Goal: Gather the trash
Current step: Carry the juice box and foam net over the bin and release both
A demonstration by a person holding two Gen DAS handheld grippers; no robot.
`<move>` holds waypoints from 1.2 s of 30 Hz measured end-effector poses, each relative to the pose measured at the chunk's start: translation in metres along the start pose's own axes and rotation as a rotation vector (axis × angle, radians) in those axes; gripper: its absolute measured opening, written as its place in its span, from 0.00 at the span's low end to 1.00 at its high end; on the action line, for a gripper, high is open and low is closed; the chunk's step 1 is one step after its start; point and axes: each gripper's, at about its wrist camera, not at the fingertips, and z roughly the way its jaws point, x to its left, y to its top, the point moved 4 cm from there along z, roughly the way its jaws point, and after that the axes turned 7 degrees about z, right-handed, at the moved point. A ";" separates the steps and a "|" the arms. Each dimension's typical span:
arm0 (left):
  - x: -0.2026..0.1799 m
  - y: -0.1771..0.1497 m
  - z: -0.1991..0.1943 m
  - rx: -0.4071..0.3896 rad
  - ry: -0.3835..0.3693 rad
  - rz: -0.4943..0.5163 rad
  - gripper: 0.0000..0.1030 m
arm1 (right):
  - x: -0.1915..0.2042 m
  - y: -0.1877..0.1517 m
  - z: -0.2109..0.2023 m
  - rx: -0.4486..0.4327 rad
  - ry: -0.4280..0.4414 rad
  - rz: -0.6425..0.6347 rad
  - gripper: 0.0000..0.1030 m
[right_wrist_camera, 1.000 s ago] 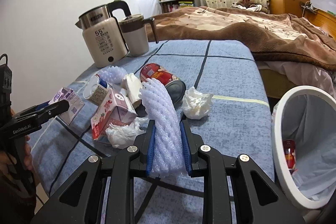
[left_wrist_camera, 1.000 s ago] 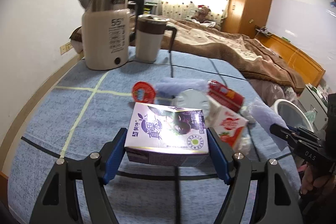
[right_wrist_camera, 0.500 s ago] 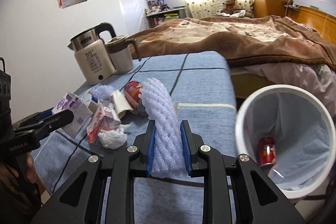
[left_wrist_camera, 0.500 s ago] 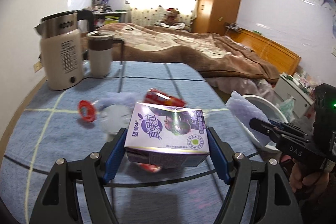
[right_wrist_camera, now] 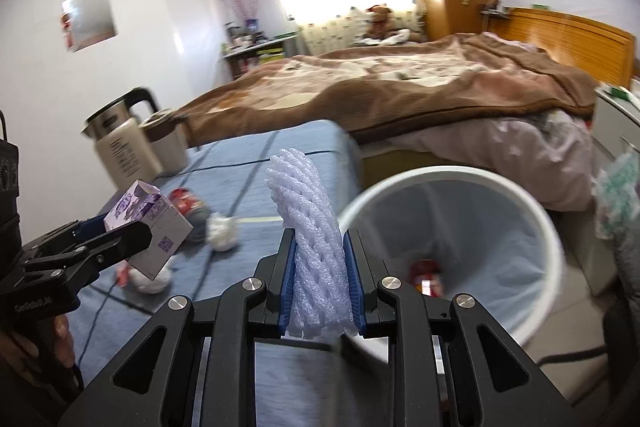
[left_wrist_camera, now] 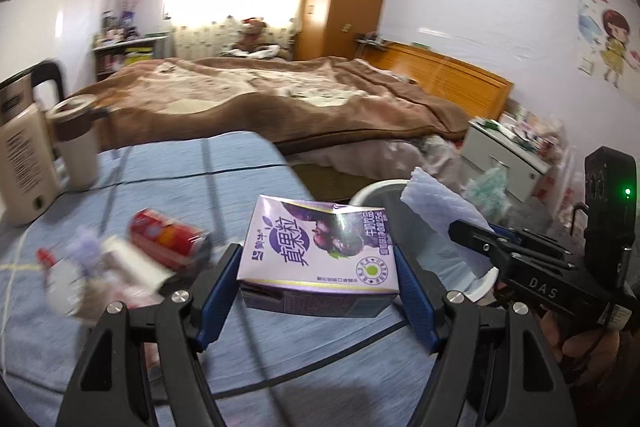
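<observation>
Beyond the blue tablecloth [right_wrist_camera: 248, 291], lower right, waits the white bin [right_wrist_camera: 552, 239]; my right gripper [right_wrist_camera: 320, 291] pinches a foam fruit net [right_wrist_camera: 308, 227], my left gripper [left_wrist_camera: 318, 297] clamps a purple milk carton [left_wrist_camera: 316, 247], both needing carrying over its mouth and releasing.

On the bench [right_wrist_camera: 256, 187], the kettle [right_wrist_camera: 120, 147] and mug [right_wrist_camera: 166, 143] stand at the far left corner, a can [left_wrist_camera: 166, 241] and tissue wad [right_wrist_camera: 222, 231] lie mid-bench, the bin [right_wrist_camera: 460, 247] sits off the right edge, and the bed [right_wrist_camera: 400, 83] lies behind.
</observation>
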 end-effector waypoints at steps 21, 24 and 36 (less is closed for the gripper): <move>-0.090 0.012 0.087 0.107 -0.169 0.065 0.74 | -0.121 -0.001 0.016 0.063 -0.238 0.110 0.25; -0.094 0.010 0.097 0.135 -0.189 0.065 0.74 | -0.131 -0.001 0.022 0.075 -0.244 0.131 0.26; -0.096 0.007 0.103 0.156 -0.193 0.052 0.74 | -0.142 -0.002 0.022 0.081 -0.260 0.166 0.54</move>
